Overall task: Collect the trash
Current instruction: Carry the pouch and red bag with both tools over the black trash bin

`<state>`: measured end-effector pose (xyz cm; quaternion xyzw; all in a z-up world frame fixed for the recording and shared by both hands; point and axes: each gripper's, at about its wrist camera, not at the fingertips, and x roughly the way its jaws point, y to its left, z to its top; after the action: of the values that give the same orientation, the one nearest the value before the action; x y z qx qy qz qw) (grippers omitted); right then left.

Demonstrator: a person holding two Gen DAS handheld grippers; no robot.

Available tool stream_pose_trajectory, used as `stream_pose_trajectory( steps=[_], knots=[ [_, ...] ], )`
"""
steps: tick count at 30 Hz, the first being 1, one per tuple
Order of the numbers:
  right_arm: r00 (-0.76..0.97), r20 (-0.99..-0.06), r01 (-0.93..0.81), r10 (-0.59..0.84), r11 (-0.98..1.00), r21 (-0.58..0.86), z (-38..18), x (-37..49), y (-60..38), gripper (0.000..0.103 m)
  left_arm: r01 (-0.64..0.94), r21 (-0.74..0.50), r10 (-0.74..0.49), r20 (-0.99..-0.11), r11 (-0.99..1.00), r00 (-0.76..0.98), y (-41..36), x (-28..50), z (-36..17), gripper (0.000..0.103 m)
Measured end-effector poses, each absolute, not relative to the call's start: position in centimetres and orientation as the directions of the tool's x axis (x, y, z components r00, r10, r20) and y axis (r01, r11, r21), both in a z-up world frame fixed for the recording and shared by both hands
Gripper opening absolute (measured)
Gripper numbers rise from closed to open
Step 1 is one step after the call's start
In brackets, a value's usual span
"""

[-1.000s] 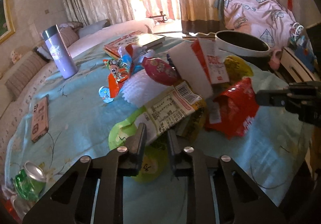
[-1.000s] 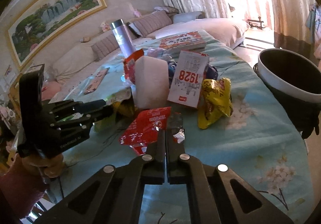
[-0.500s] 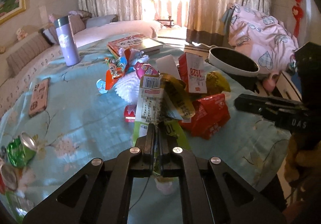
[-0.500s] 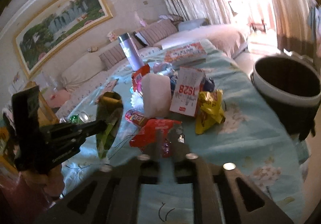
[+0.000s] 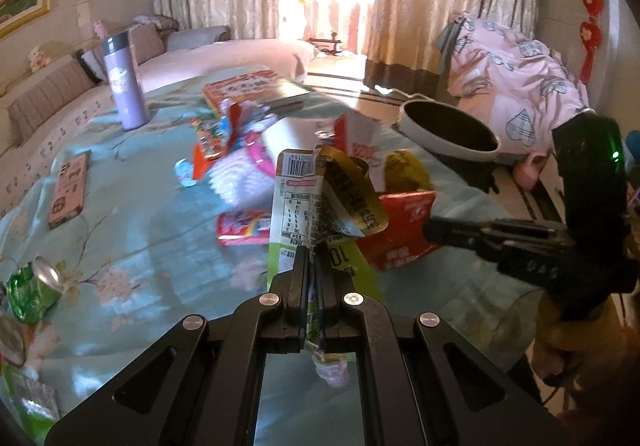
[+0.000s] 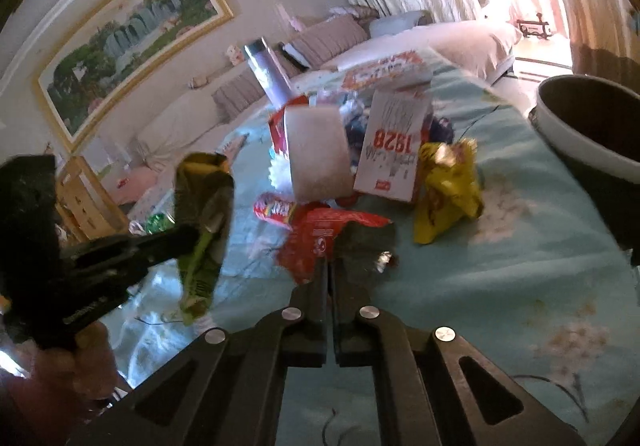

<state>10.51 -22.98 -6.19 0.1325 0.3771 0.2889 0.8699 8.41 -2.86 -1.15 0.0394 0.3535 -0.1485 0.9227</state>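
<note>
My left gripper (image 5: 312, 260) is shut on a green and white snack wrapper (image 5: 298, 206), which hangs lifted above the turquoise tablecloth (image 5: 132, 230). In the right wrist view the same wrapper (image 6: 202, 206) dangles from the left gripper (image 6: 190, 240) at the left. My right gripper (image 6: 329, 266) is shut on the near edge of a red foil wrapper (image 6: 320, 236) that lies on the cloth. In the left wrist view the right gripper (image 5: 430, 230) meets that red wrapper (image 5: 400, 230) from the right. A dark bin with a white rim (image 5: 448, 144) (image 6: 580, 150) stands beyond the table's right edge.
More litter lies mid-table: a yellow bag (image 6: 444, 186), a white carton (image 6: 392, 150), a white block (image 6: 316, 154), a small red candy pack (image 5: 244, 226). A purple flask (image 5: 122, 86), a book (image 5: 248, 86), a phone (image 5: 68, 190) and a green can (image 5: 32, 286) sit around it.
The left jaws closed on the green wrapper and lifted it off the cloth. The right jaws opened briefly, then shut again at the red wrapper.
</note>
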Motion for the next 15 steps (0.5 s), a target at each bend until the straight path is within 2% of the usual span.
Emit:
stream_pose_trajectory(
  steps=[5,15],
  knots=[
    [0.607,-0.542,-0.382,0.581,0.811,0.443,-4.1,9.1,-26.3,0.000,0.356,-0.054,-0.301,-0.660,0.933,0.688,-5.5,8.5,-0.5,0.002],
    [0.695,-0.535,-0.263,0.481,0.862,0.434,-3.0,9.6,-33.2,0.000,0.452,-0.056,-0.365,-0.681,0.890,0.635,-12.6,10.7,-0.5,0.002]
  ],
)
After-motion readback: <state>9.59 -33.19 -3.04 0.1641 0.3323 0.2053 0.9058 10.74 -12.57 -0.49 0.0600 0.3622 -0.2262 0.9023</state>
